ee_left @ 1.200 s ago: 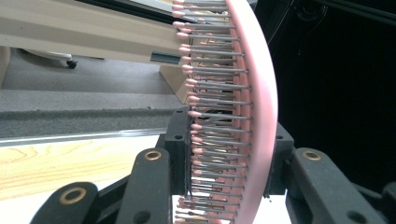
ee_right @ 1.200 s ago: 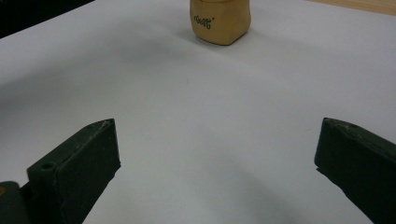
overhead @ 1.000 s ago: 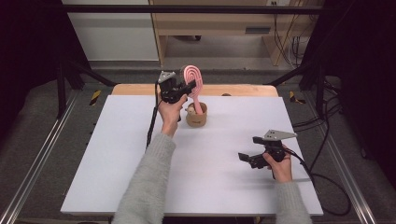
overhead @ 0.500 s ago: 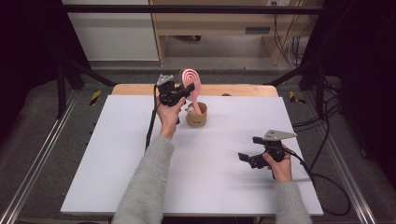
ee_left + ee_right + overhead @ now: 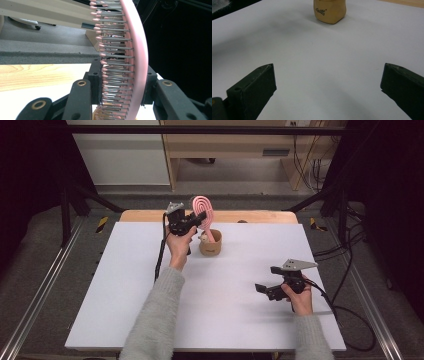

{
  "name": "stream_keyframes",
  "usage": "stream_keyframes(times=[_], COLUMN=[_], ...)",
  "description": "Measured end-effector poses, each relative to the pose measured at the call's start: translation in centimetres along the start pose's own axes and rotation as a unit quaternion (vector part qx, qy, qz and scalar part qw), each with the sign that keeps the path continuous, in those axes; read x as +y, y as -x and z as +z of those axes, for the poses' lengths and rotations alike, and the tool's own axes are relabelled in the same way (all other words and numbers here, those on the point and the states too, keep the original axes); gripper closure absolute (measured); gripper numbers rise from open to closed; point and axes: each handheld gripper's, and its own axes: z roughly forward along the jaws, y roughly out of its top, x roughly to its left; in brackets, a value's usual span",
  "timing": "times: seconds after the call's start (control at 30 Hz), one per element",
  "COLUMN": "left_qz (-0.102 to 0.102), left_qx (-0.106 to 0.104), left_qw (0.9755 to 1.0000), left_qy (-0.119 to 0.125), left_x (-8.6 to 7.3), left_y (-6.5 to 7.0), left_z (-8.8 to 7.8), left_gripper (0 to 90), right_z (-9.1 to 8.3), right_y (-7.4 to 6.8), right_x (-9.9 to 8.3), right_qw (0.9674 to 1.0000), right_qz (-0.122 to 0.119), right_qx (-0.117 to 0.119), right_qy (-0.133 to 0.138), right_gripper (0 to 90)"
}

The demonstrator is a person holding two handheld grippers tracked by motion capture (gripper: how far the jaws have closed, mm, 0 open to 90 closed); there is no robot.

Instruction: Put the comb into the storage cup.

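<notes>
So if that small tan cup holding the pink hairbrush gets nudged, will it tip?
Probably, yes. The tan cup looks small and light, while the pink paddle hairbrush towers above its rim, leaning. For now the left gripper is shut on the brush head, steadying it; the brush itself looks rigid.

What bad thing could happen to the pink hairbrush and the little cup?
1. The left gripper clamps the pink hairbrush by its head while the handle stands in the small tan cup. A crooked pull could tip that cup over.
2. In the left gripper view the jaws press on the bristles, so they might bend or the brush might slip.
3. The right gripper is open, far from the cup, so nothing steadies it.
</notes>
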Motion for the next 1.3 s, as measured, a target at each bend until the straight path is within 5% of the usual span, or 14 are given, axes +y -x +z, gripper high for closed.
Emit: stream_keyframes(times=[0.77, 1.3], left_qz=[0.024, 0.029], left_qx=[0.041, 0.045], left_qw=[0.9988, 0.9984], left_qy=[-0.007, -0.02], left_x=[-0.5, -0.6], left_y=[-1.4, -2.3], left_z=[-1.3, -2.1], left_gripper=[57.7, 50.9], right_z=[0.1, 0.1], right_y=[0.0, 0.0], right_x=[0.0, 0.0], right_qw=[1.0, 1.0], right_qz=[-0.001, -0.001], right_qx=[-0.001, -0.002], right_qy=[-0.001, -0.002], right_gripper=[0.6, 0.6])
